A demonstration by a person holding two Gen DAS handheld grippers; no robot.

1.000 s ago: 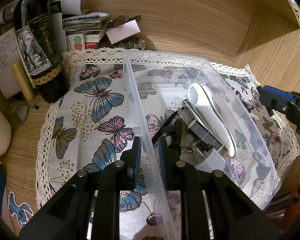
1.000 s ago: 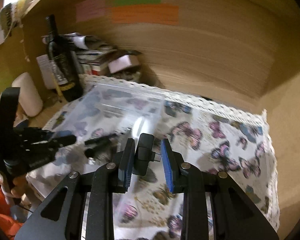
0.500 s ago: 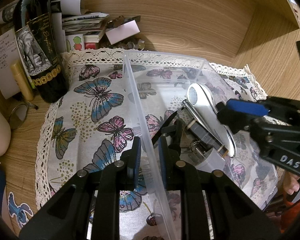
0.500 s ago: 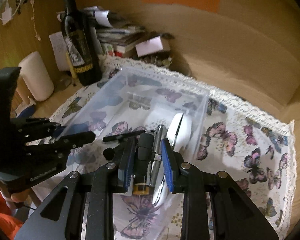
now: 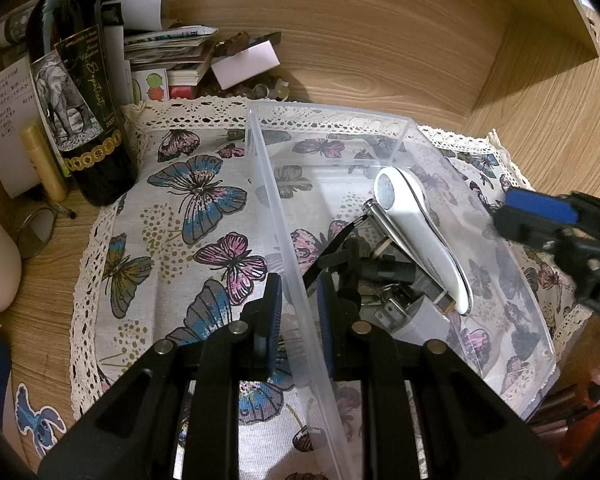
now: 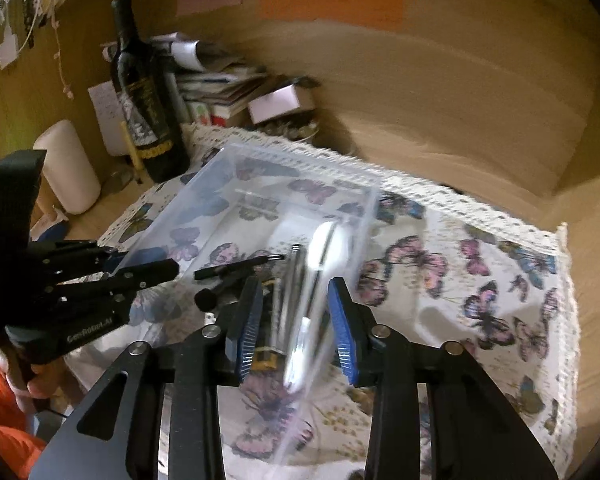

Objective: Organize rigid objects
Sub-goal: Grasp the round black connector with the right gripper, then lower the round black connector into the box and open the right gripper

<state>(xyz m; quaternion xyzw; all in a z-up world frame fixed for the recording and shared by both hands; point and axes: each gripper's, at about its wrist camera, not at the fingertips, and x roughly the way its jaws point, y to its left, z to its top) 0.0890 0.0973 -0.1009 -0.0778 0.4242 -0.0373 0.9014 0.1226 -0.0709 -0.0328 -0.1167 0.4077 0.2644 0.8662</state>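
A clear plastic bin (image 5: 396, 128) sits on a butterfly-print cloth (image 5: 188, 208). Inside lie a white handheld device (image 5: 416, 232), a silver pen-like rod (image 5: 376, 216) and several small dark items (image 5: 384, 272). My left gripper (image 5: 298, 320) is shut on the bin's left wall (image 5: 276, 216). My right gripper (image 6: 296, 336) is open and empty above the bin's near right side; one blue fingertip of it shows in the left wrist view (image 5: 540, 208). The bin (image 6: 260, 160) and the white device (image 6: 332, 248) show blurred in the right wrist view.
A dark wine bottle (image 5: 80, 92) stands at the cloth's left back corner, with a stack of books and papers (image 5: 168, 56) and a white box (image 5: 246, 64) behind. A cream cylinder (image 6: 68, 168) stands left. Wooden walls close in the back and right.
My right gripper held a small dark object over the bin, let it go into the bin, opened and pulled back to the right. My left gripper has stayed clamped on the bin wall.
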